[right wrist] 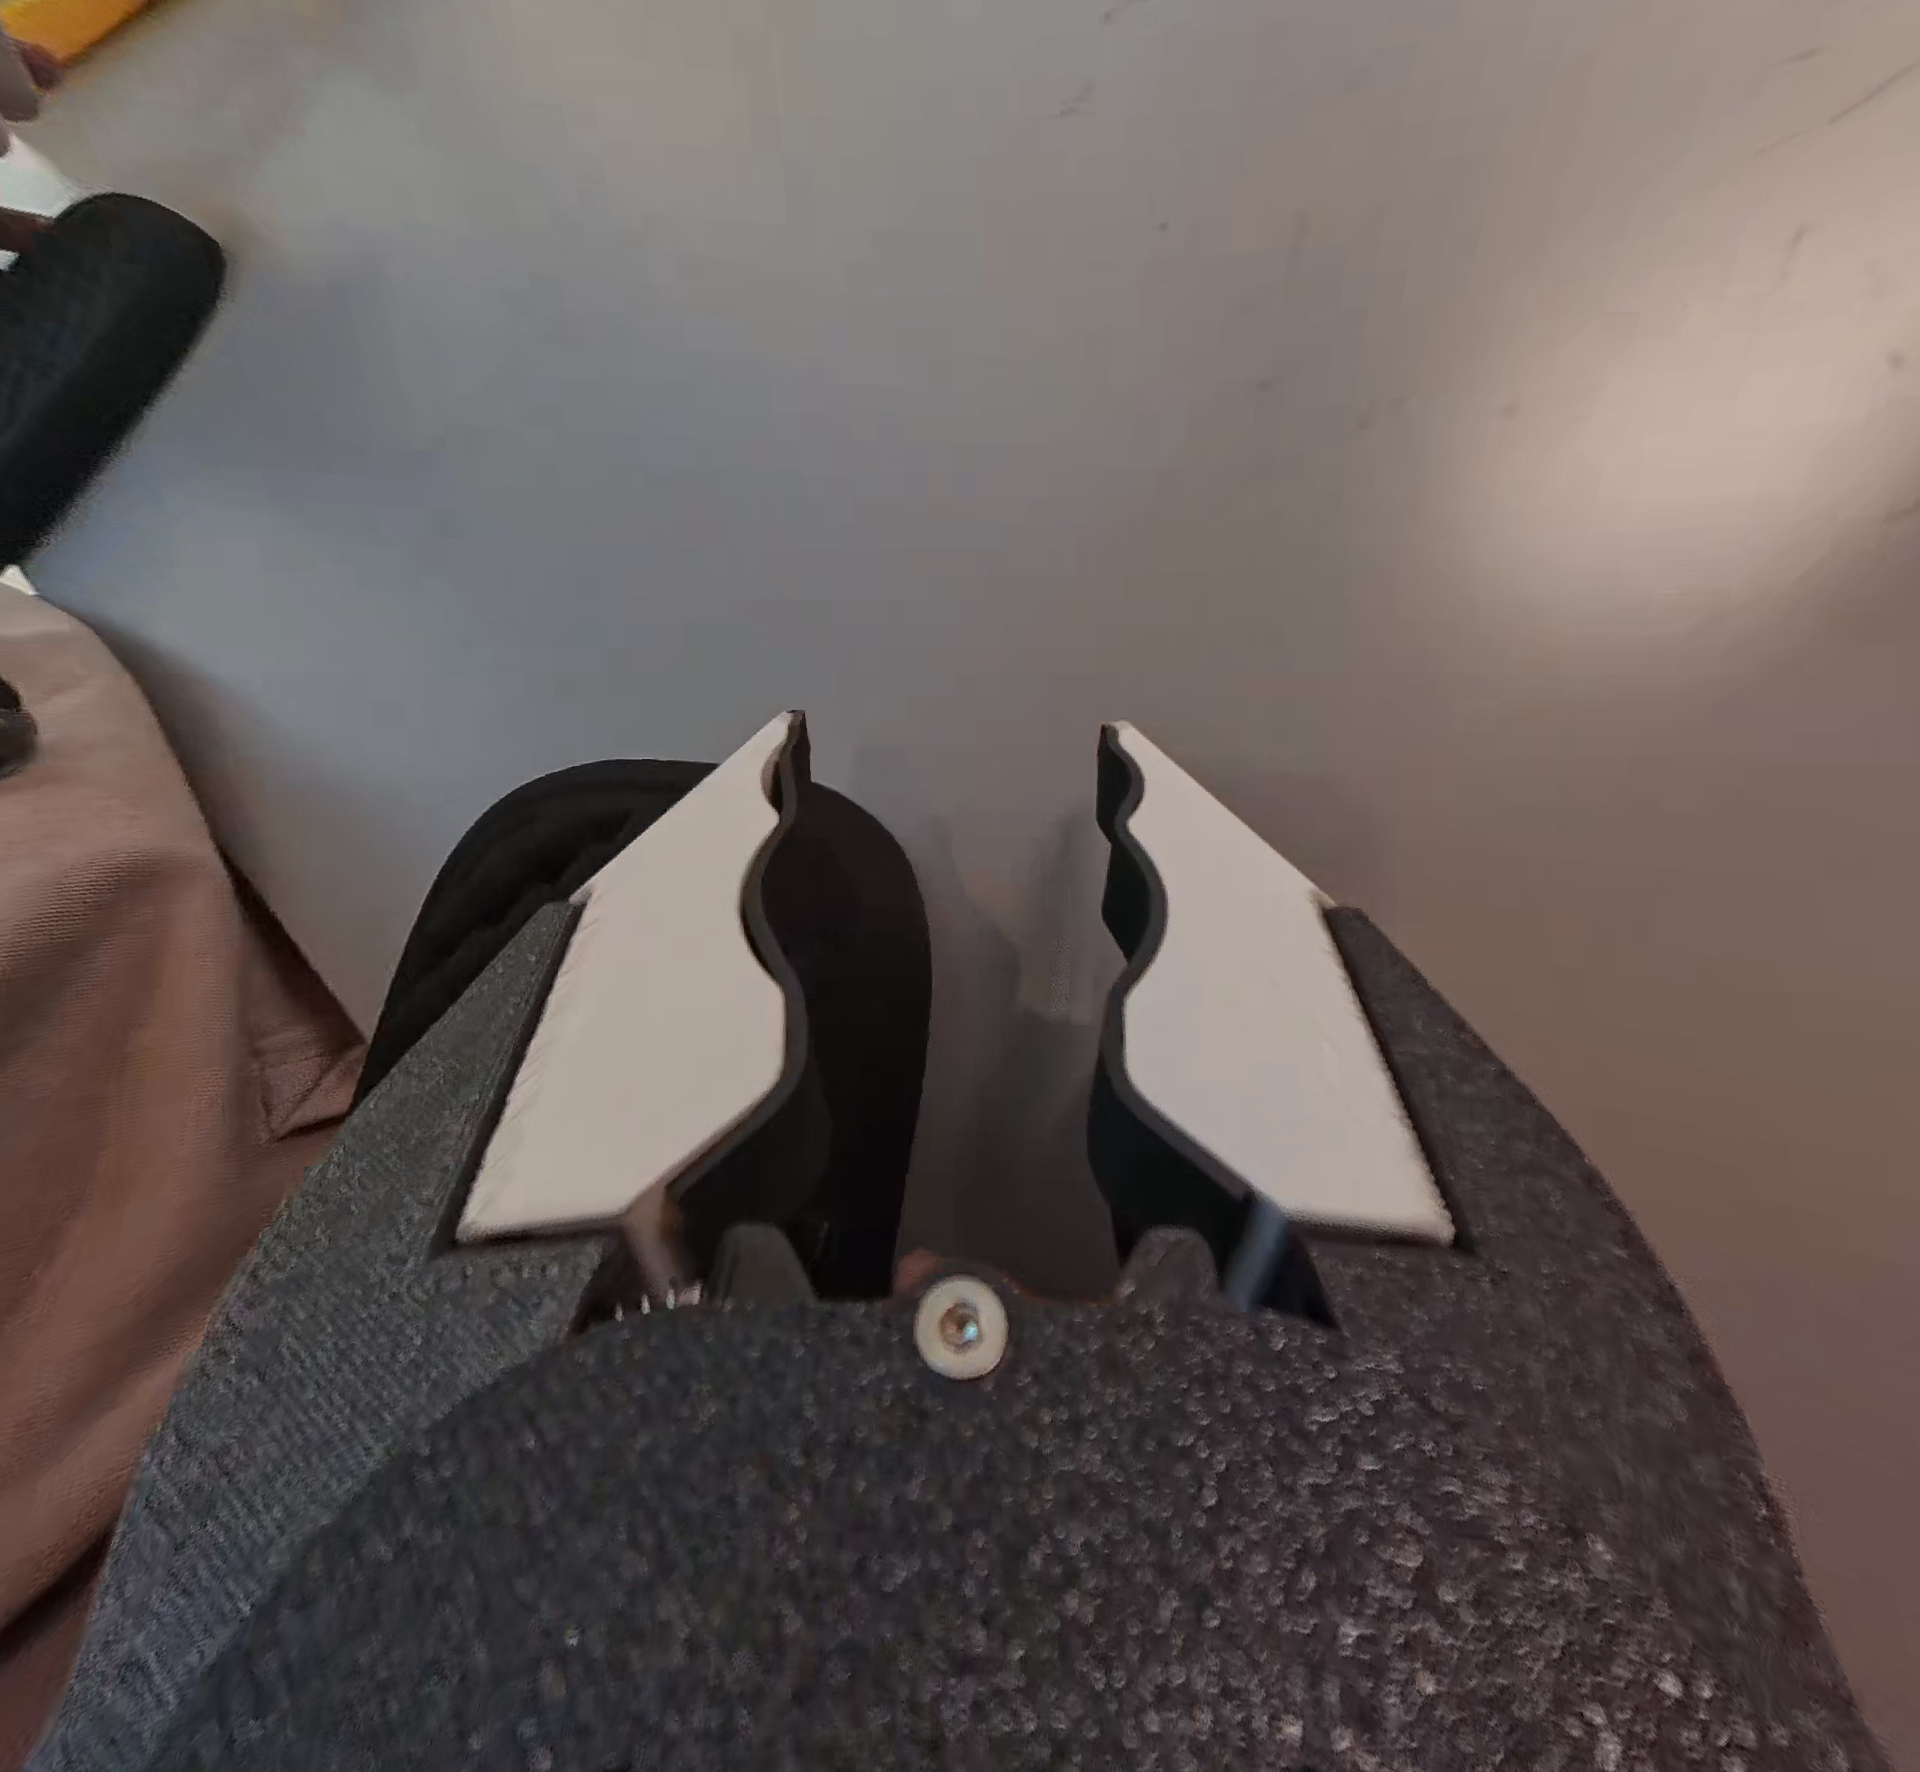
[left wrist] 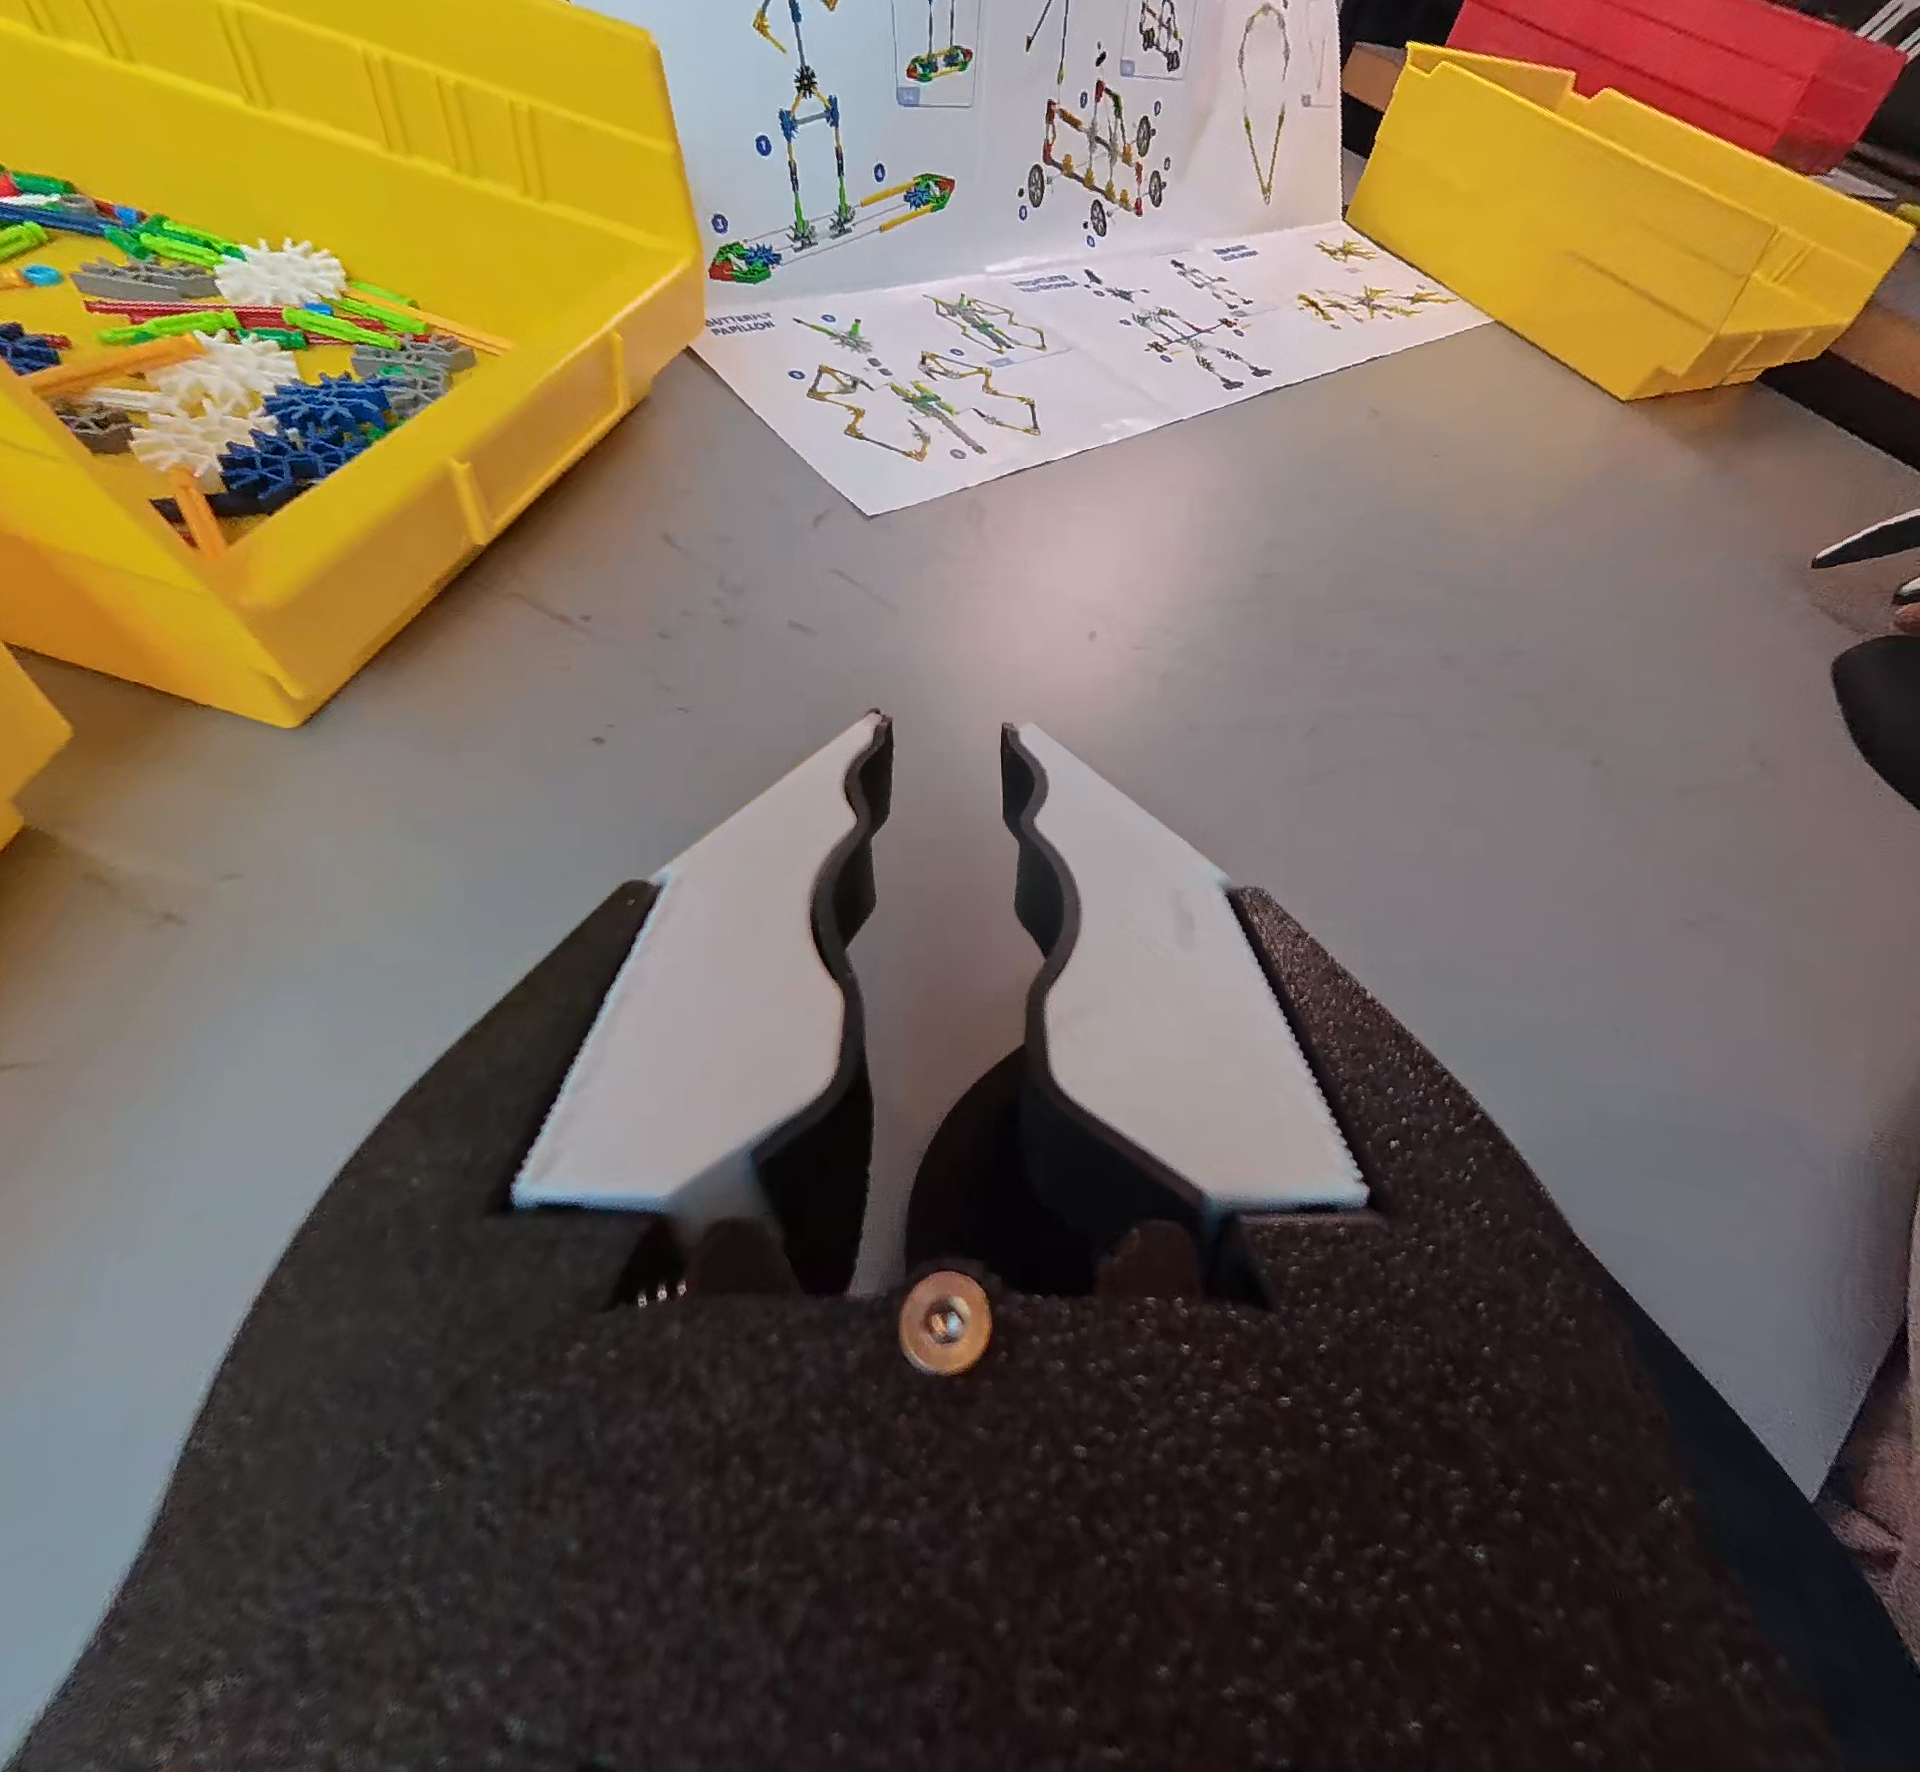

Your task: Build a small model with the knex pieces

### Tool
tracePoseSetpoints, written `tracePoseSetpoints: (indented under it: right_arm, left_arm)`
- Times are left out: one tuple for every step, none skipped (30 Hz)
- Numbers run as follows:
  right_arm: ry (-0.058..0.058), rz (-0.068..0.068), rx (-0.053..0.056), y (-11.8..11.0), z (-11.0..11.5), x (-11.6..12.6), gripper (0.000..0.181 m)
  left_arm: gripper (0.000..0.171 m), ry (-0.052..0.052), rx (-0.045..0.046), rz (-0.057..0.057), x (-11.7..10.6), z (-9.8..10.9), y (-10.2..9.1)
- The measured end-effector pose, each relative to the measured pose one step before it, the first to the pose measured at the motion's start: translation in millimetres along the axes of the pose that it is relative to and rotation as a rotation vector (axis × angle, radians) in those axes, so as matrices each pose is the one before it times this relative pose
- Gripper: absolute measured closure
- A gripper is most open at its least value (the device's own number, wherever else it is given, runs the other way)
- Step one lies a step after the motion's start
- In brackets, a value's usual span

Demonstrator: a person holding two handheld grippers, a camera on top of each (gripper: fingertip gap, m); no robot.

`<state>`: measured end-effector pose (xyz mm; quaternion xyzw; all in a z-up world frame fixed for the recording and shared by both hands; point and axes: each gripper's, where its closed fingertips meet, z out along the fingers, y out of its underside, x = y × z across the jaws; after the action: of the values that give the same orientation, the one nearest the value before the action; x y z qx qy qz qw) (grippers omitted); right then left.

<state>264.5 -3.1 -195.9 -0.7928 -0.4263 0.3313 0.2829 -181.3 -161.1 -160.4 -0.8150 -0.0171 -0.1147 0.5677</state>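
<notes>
Grey bench (left wrist: 1351, 642) is lying bare under both tools; a yellow bin (left wrist: 582, 434) of toy building pieces (left wrist: 239, 351) is sitting ahead-left of the left hand-held gripper (left wrist: 943, 730), released and empty. The right hand-held gripper (right wrist: 951, 730) is hovering released, grasping nothing.

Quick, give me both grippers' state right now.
Left gripper: open, empty, over the bare grey table.
Right gripper: open, empty, over the same table.
</notes>
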Motion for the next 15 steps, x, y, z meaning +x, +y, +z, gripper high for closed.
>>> tracePoseSetpoints:
  right_arm:
    - [-0.0129,0.0021,0.0034,2.72,1.08,-12.04,0.126]
    - [-0.0130,-0.0037,-0.0015,2.52,1.71,-11.14,0.126]
    - [-0.0153,0.0019,-0.0049,1.55,1.99,-9.56,0.126]
    - [-0.0132,0.0046,-0.0011,-0.46,2.43,-6.66,0.125]
    - [-0.0020,-0.0009,-0.0058,-1.30,2.95,-2.41,0.125]
    - [0.0128,-0.0205,-0.0060,-3.17,2.87,1.54,0.125]
    - [0.0149,-0.0454,0.0037,-6.47,2.66,2.99,0.126]
    - [0.0144,-0.0576,0.0145,-9.50,2.85,3.39,0.128]
    - [0.0049,-0.0560,0.0199,-12.10,3.70,2.41,0.129]
    - [-0.0086,-0.0506,0.0246,-14.49,4.62,0.83,0.129]
    - [-0.0149,-0.0441,0.0237,-16.35,6.29,0.95,0.130]
    - [-0.0124,-0.0396,0.0242,-18.17,8.01,2.45,0.130]
    - [-0.0149,-0.0376,0.0279,-19.82,9.92,3.09,0.130]
    - [-0.0217,-0.0309,0.0280,-20.06,11.99,3.58,0.130]
    - [-0.0265,-0.0184,0.0280,-19.71,14.24,4.15,0.130]
  left_arm:
    - [0.151,-0.0011,-0.00814,-0.0003,2.61,-1.15,1.95]
    - [0.151,-0.0014,-0.01007,0.0024,2.23,-1.17,1.72]
    - [0.151,0.0028,-0.00737,0.0000,1.89,-0.68,0.77]
    - [0.151,0.0036,-0.00606,-0.0026,1.04,-0.14,-0.39]
    - [0.151,-0.0001,-0.00466,0.0010,-0.45,0.85,-1.65]
    - [0.151,-0.0029,0.00312,0.0042,-1.41,1.68,-3.49]
    - [0.151,0.0042,0.01294,0.0082,-0.40,2.92,-5.45]
    - [0.151,0.0141,0.01242,0.0153,1.30,4.54,-5.34]
    - [0.151,0.0121,-0.00067,0.0145,1.71,6.30,-3.71]
    - [0.151,0.0163,-0.01175,0.0146,2.64,8.01,-2.11]
    - [0.151,0.0218,-0.01302,0.0132,3.57,9.12,-2.35]
    - [0.151,0.0230,-0.00953,0.0113,3.62,9.95,-3.64]
    - [0.151,0.0243,-0.00383,0.0115,3.76,10.46,-5.96]
    - [0.151,0.0249,0.00162,0.0168,3.98,10.86,-8.58]
    - [0.150,0.0177,0.00550,0.0213,3.06,11.22,-10.74]
